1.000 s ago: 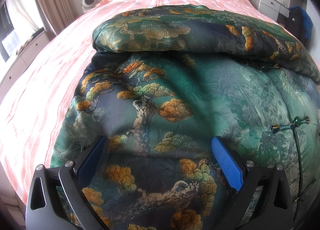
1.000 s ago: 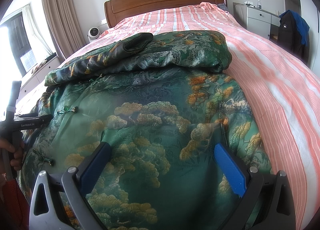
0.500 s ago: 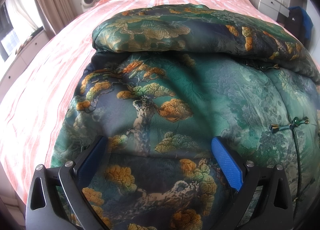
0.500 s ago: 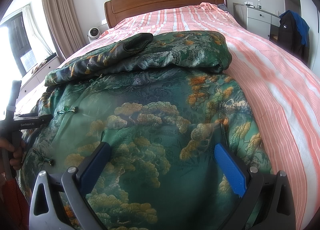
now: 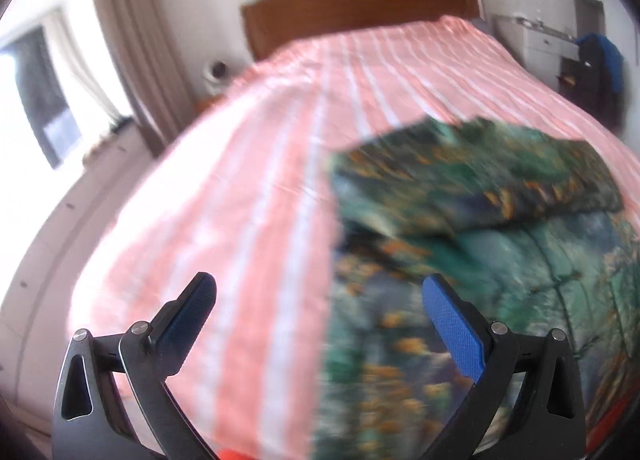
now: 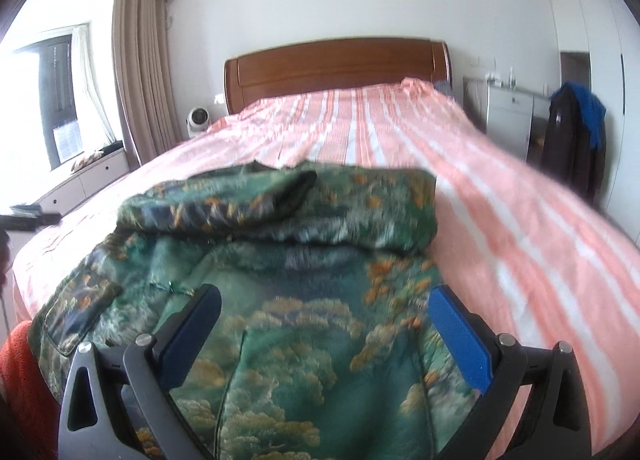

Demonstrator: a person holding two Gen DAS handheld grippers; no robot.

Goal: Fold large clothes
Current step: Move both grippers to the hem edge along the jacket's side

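A large green padded garment (image 6: 288,292) with a gold pine pattern lies on the pink striped bed (image 6: 500,188), its sleeves folded across the upper part. In the left wrist view the garment (image 5: 472,244) fills the right half, blurred. My left gripper (image 5: 316,300) is open, raised above the garment's left edge, with bedspread (image 5: 248,188) between its fingers. My right gripper (image 6: 324,312) is open above the garment's lower body, holding nothing.
A wooden headboard (image 6: 336,64) stands at the far end. A small white fan (image 6: 199,120) and curtains (image 6: 140,60) are at the left. A white cabinet (image 6: 508,112) and a dark jacket (image 6: 572,144) stand at the right. A red cloth (image 6: 24,372) shows at the lower left.
Both grippers have lifted up and back from the garment. The left one swung left, so its view now shows bedspread. Both stayed open.
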